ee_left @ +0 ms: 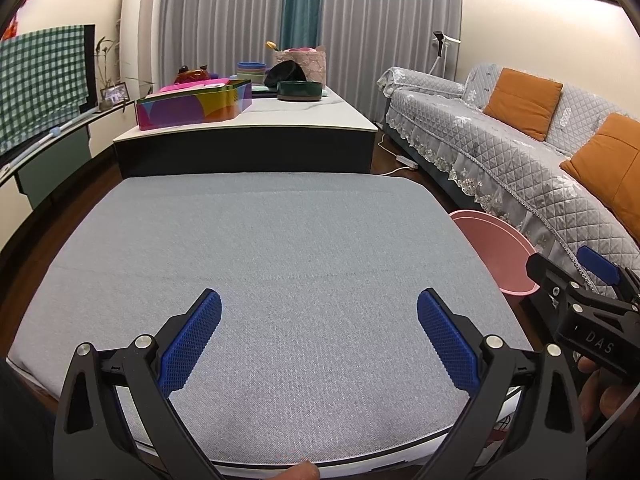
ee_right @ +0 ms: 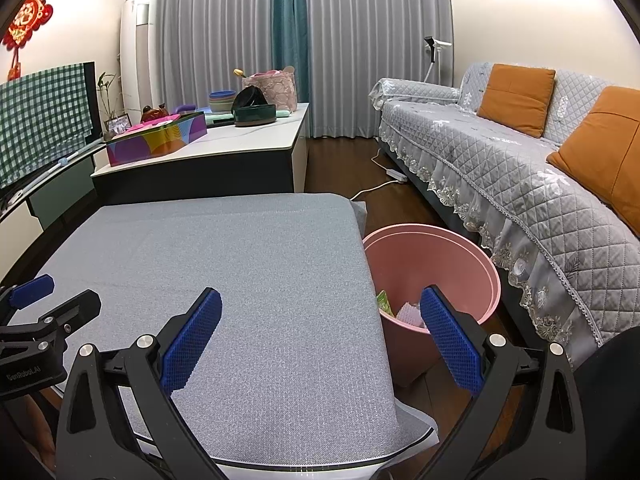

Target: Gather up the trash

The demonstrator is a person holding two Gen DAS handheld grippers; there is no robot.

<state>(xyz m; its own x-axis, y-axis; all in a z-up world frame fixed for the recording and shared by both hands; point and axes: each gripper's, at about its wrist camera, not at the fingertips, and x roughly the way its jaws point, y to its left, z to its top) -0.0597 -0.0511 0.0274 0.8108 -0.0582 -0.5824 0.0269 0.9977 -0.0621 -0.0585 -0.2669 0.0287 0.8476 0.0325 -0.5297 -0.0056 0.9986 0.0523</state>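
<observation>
We take the desk (ee_right: 240, 264), covered by a grey-blue cloth, as our landmark. A grey quilted sofa (ee_right: 500, 160) with orange cushions stands well off the desk's right side. Beyond the desk's far edge we see a low cabinet (ee_left: 248, 140) carrying a colourful box (ee_left: 192, 106). The pink bin (ee_right: 432, 256) sits on the floor just beside the desk's right edge. Our left hand-held gripper (ee_left: 319, 336) hovers over the desk's near part, released, blue pads wide apart with nothing between them. Our right hand-held gripper (ee_right: 320, 336) straddles the desk's right edge, likewise released and empty, its right pad over the bin. Trash (ee_right: 404, 310) lies inside the bin, just left of that pad.
</observation>
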